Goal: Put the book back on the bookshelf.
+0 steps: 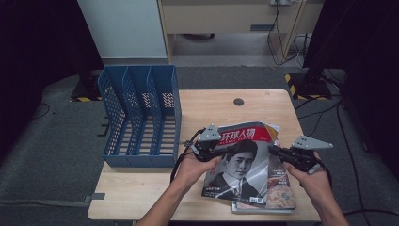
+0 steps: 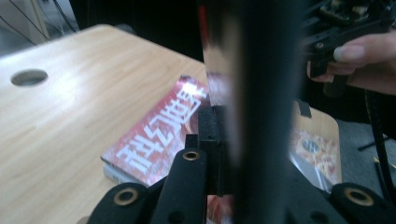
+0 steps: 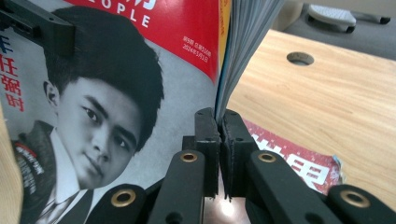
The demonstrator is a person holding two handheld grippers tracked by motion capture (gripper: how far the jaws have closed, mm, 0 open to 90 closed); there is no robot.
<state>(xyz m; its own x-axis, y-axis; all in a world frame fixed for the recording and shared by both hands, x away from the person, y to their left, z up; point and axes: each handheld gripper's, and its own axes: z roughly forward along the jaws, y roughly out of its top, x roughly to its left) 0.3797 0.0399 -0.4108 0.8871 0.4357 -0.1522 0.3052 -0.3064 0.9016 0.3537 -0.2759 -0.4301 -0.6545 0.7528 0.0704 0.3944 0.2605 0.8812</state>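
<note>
Grey carpet floor [image 1: 51,155], wooden cabinet [image 1: 226,19] behind, dark surroundings, cables [image 1: 282,42].

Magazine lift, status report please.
Left gripper and right gripper both shut on top magazine, raised off the stack. Blue file rack left, path unobstructed.

magazine cover [image 3: 140,93], "OPLE" (partly cropped), "2024"

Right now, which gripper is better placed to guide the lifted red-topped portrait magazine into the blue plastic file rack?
Left. The left gripper pinches the magazine edge nearer the blue rack; the right gripper pinches the far edge.
</note>
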